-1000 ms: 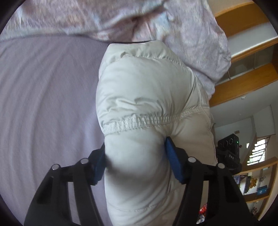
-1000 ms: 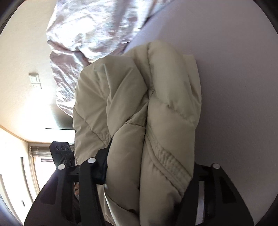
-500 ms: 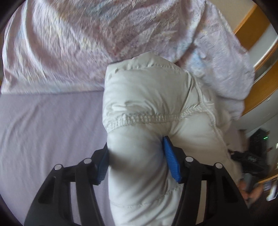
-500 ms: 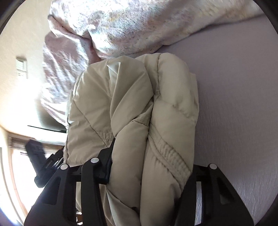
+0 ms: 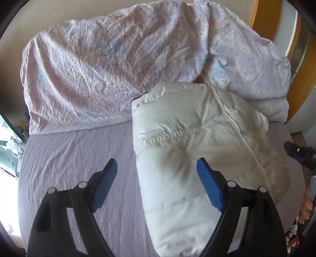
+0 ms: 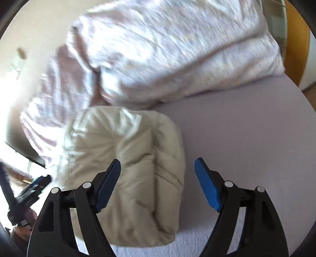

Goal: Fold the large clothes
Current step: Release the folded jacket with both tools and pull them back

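Folded puffer jacket (image 5: pixel 189 150) on bed, below both just-opened tongs, unheld

I see a lilac bed sheet (image 5: pixel 75 158) spread across the near part of the scene, lightly creased. At its far edge lies a rumpled, pale patterned duvet (image 5: pixel 110 65), bunched from left to right. To the far right stands a wooden frame (image 5: pixel 264 17).
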Motion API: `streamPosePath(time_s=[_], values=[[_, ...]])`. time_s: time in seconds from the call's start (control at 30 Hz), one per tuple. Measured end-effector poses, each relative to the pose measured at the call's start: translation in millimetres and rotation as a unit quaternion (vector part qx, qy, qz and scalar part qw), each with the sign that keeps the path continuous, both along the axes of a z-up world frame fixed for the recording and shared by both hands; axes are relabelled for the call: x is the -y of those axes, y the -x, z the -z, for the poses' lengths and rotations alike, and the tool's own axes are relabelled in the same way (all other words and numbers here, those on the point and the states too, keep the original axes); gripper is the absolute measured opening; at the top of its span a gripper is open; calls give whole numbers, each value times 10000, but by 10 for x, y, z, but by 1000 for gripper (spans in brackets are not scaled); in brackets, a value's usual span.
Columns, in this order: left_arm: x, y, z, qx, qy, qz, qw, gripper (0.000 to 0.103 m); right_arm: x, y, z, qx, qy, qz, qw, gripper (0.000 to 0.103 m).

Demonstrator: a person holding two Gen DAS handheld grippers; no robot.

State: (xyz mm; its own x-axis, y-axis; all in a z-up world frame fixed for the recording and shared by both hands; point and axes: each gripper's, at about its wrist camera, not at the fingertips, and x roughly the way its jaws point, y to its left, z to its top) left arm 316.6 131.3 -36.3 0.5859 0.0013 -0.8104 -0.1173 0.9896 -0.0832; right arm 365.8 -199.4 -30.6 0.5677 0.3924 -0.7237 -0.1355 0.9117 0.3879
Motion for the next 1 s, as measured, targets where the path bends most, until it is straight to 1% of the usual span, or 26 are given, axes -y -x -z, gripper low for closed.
streamPosePath(time_s=[0.03,0.07,0.13,0.2,0.33,0.43,0.57,0.63,0.7,0.77,0.83,0.93,1.0], values=[[35,28,-22,18,-12,31,10000,82,-51,42,-33,66,55,-149,9999,73],[80,48,-40,22,-43,47,10000,82,-104,65,-39,99,117,-311,9994,69],[176,103,-50,41,-53,87,9999,82,-230,109,-28,84,219,-505,9985,64],[242,173,-58,62,-66,104,9999,83,-339,158,12,60,322,-643,9974,57],[317,312,-81,117,-65,101,9999,85,-446,263,97,94,620,-689,9956,55],[355,383,-45,92,-43,103,9999,85,-490,206,244,-100,915,-647,9936,54],[419,376,107,-105,-127,55,9998,85,-529,158,462,-347,1095,-606,9915,54],[429,360,192,-155,-102,38,9998,87,-535,110,560,-425,1150,-621,9905,54],[452,345,238,-178,-84,30,9998,87,-508,72,637,-535,1085,-573,9910,55],[474,347,238,-193,-124,3,9997,87,-483,68,624,-555,1053,-561,9913,55],[480,391,203,-215,-85,31,9997,86,-450,111,558,-515,1077,-534,9914,58],[481,510,161,-207,-102,117,9997,87,-406,263,405,-356,1231,-507,9905,69],[484,591,147,-208,-85,138,9997,88,-355,443,271,-175,1292,-510,9902,87]])
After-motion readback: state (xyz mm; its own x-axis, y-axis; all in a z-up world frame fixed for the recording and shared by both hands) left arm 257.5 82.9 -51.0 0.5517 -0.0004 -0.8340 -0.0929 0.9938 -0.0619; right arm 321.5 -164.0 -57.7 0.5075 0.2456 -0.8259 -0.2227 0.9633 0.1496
